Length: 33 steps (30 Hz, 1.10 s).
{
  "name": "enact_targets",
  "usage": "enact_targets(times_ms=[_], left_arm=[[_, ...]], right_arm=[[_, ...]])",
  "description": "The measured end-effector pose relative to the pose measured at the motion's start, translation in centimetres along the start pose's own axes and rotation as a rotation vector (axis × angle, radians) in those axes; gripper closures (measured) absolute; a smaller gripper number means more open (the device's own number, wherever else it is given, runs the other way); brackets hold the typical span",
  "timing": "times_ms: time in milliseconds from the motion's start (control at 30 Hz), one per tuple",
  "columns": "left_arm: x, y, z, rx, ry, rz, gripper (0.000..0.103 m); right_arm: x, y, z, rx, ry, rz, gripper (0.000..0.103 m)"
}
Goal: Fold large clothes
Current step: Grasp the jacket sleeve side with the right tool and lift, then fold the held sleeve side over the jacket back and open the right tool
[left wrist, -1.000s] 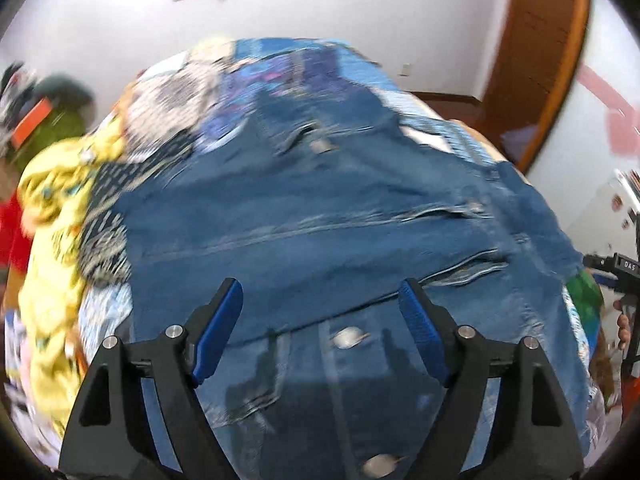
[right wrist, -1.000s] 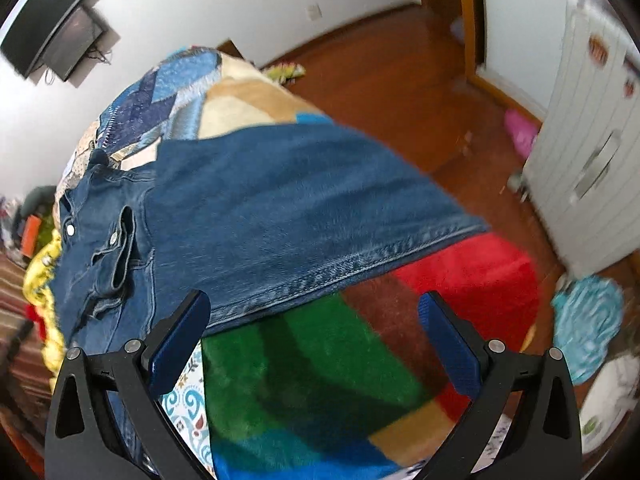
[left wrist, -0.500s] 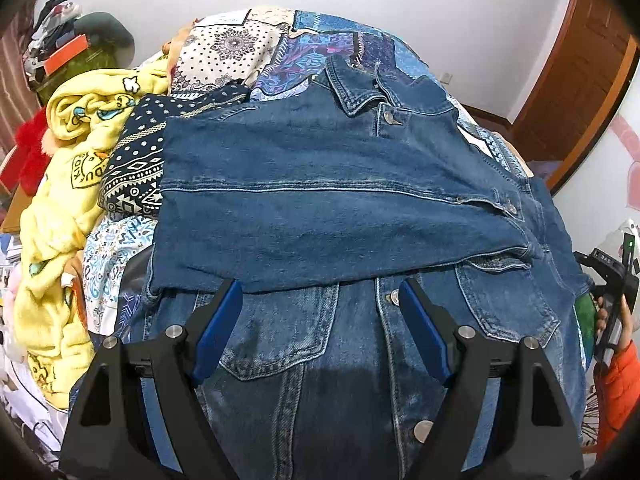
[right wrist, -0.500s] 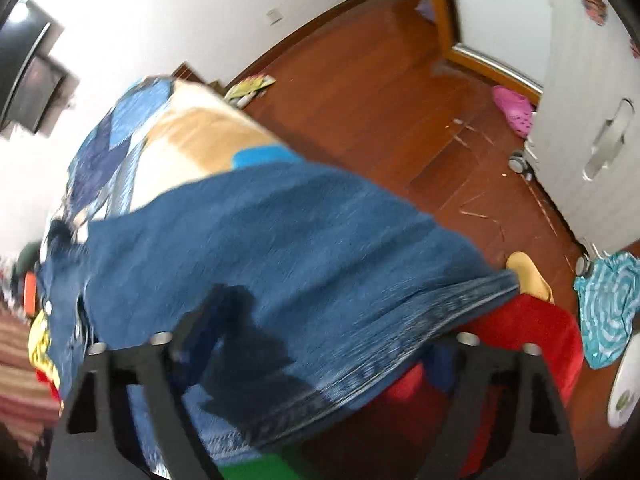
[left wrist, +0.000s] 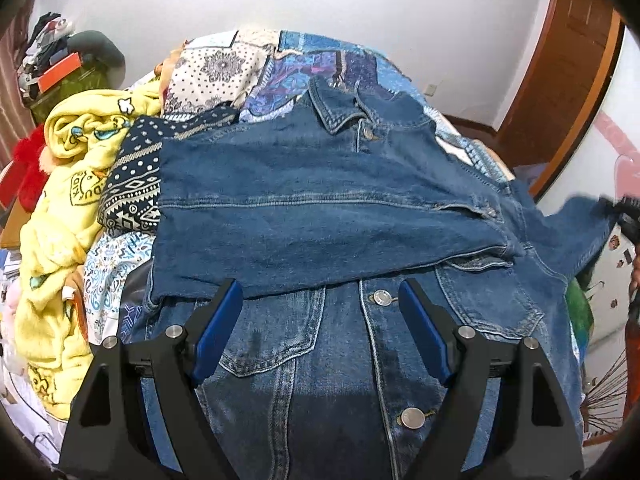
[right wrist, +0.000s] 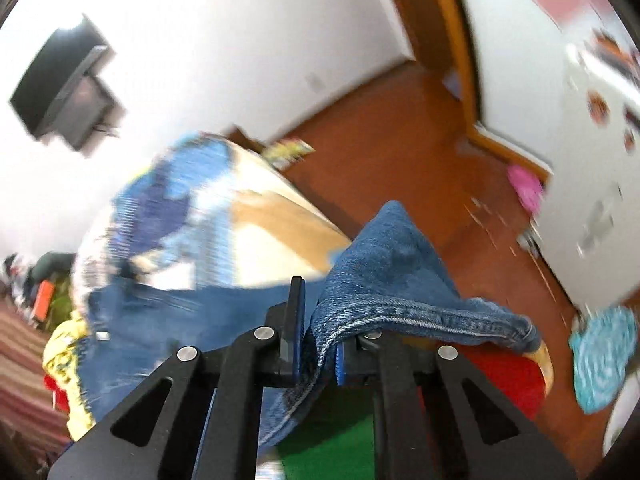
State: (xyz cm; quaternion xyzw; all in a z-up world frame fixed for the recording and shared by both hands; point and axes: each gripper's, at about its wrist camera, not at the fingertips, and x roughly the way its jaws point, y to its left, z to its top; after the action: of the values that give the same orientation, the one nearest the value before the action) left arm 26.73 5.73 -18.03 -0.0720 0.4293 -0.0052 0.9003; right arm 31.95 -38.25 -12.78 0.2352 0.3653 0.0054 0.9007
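Observation:
A blue denim jacket (left wrist: pixel 320 216) lies front-up on the bed, collar at the far end, with one sleeve folded across its chest. My left gripper (left wrist: pixel 320 316) is open and empty, hovering above the jacket's lower front near the button placket. My right gripper (right wrist: pixel 318 344) is shut on the hem of the jacket (right wrist: pixel 392 280) and lifts that denim edge off the bed. In the left wrist view the right gripper (left wrist: pixel 626 216) shows at the far right, holding the raised denim corner.
The bed has a patchwork cover (left wrist: pixel 248 68). A yellow blanket (left wrist: pixel 64 184) and piled clothes lie along the left side. A red and green blanket (right wrist: pixel 500 376) lies under the jacket's right side. The wooden floor (right wrist: pixel 400 140), a door and a white cabinet are at the right.
My right gripper has closed on the jacket's hem and raised it. My left gripper has drawn back toward the jacket's lower front, still open.

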Motion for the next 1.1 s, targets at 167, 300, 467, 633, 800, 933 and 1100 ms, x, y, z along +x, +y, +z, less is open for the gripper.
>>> enact_targets(times_ms=[167, 300, 467, 633, 800, 933, 1100], left_arm=[[-2.1, 0.8, 0.2, 0.012, -0.083, -0.016, 0.023], [-3.5, 1.7, 0.4, 0.016, -0.137, -0.003, 0.023], [-4.6, 3.5, 0.1, -0.025, -0.146, -0.024, 0.023], [-4.7, 5.3, -0.4, -0.077, -0.121, -0.016, 0.023], [-4.3, 6.4, -0.7, -0.099, -0.084, -0.007, 0.023], [-4.0, 5.7, -0.4, -0.086, -0.082, 0.003, 0.023], [-3.1, 2.7, 1.2, -0.022, -0.057, -0.023, 0.023]], right_arm=[[-2.2, 8.3, 1.0, -0.115, -0.05, 0.193, 0.094], [-2.5, 15.5, -0.7, -0.232, -0.047, 0.296, 0.094], [1.3, 21.4, -5.6, -0.352, 0.054, 0.348, 0.094], [6.4, 23.6, -11.8, -0.414, 0.255, 0.358, 0.094], [9.8, 22.5, -16.6, -0.463, 0.449, 0.316, 0.094], [10.1, 22.0, -17.8, -0.509, 0.535, 0.3, 0.091], [8.3, 20.8, -17.7, -0.584, 0.573, 0.316, 0.074]])
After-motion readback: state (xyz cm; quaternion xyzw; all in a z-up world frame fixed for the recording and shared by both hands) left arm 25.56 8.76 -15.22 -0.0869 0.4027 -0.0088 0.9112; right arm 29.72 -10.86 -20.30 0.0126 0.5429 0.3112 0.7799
